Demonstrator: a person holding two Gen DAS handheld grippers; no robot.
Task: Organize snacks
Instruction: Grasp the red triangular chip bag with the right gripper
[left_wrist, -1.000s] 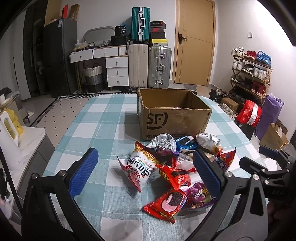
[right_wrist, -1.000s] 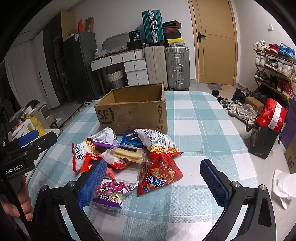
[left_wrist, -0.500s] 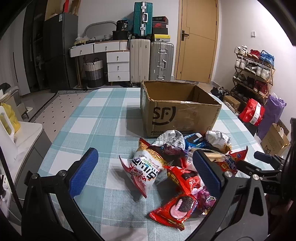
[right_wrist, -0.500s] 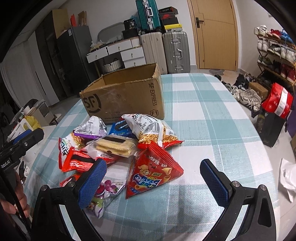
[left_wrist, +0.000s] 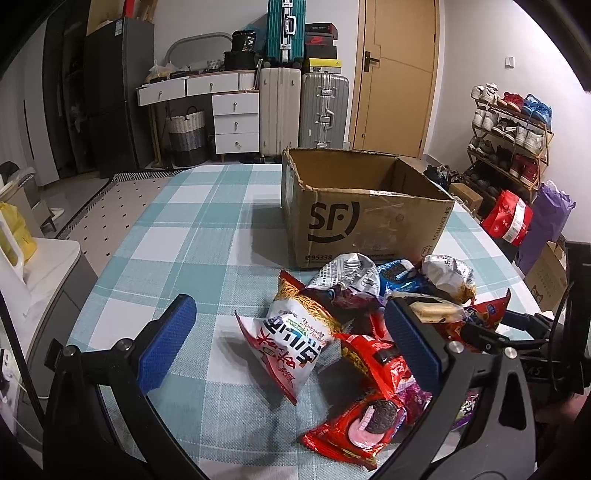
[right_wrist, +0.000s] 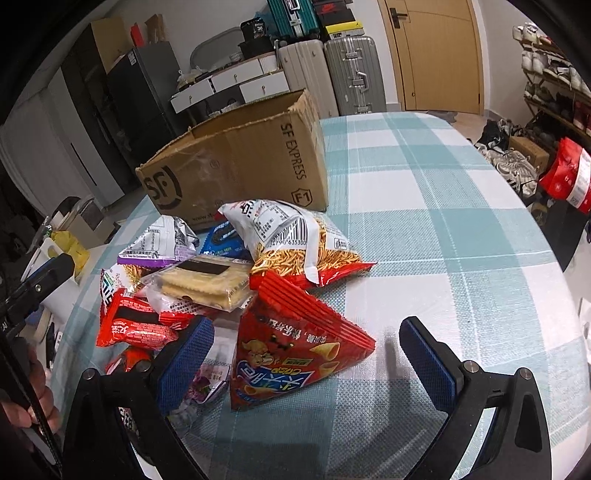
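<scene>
- Left gripper (left_wrist: 290, 339) is spread wide and holds nothing; a white and red noodle-snack bag (left_wrist: 293, 341) lies on the table between its fingers.
- Right gripper (right_wrist: 306, 363) gapes wide too, empty, with a red triangular crisp bag (right_wrist: 291, 354) between its fingers, probably untouched.
- Ahead of both grippers, beyond the snack pile, stands the open cardboard box (left_wrist: 364, 218) on the checked tablecloth (left_wrist: 192, 236).

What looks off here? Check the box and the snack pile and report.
The cardboard box has a ragged, torn top rim and scuffed walls. The snack packets lie in a loose heap in front of it, overlapping; the cracker pack sits tilted on top. Nothing looks spilled. Both grippers' jaws are open, holding nothing.
</scene>
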